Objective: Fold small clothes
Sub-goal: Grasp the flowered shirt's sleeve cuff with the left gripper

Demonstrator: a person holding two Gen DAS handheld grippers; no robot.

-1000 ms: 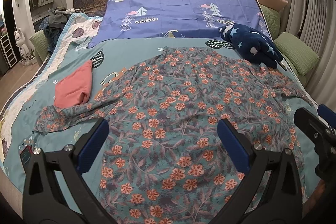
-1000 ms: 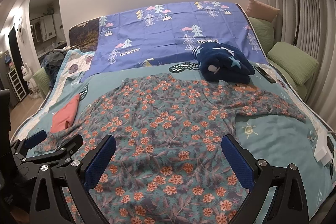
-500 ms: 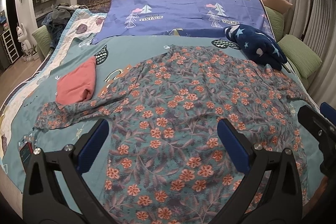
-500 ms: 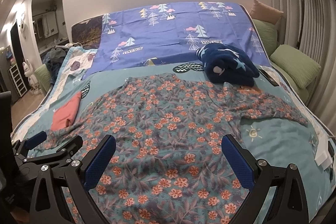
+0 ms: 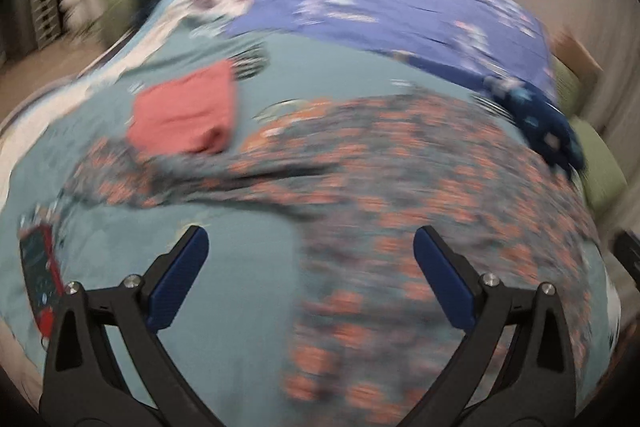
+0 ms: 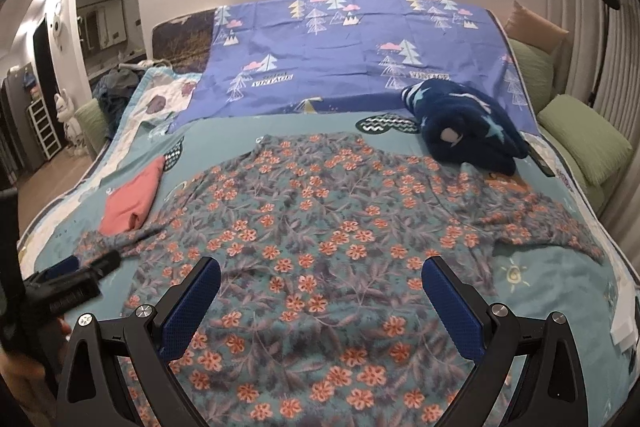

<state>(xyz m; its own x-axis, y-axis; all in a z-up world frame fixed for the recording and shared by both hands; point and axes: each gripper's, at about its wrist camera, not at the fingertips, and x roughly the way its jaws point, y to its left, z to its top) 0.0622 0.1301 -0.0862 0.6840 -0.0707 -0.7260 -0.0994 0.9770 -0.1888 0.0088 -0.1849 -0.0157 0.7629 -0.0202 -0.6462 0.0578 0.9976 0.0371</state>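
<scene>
Three pieces of clothing lay on the bed — one big flowered shirt, one folded pink cloth at its left, one dark blue starry bundle far right. The shirt lay flat, collar far, hem near, sleeves reaching left and right. Both grippers — left gripper, right gripper — were wide open above it, holding nothing.

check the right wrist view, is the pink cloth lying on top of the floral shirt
No, the pink cloth lies on the bedspread beside the floral shirt, near its left sleeve.
</scene>
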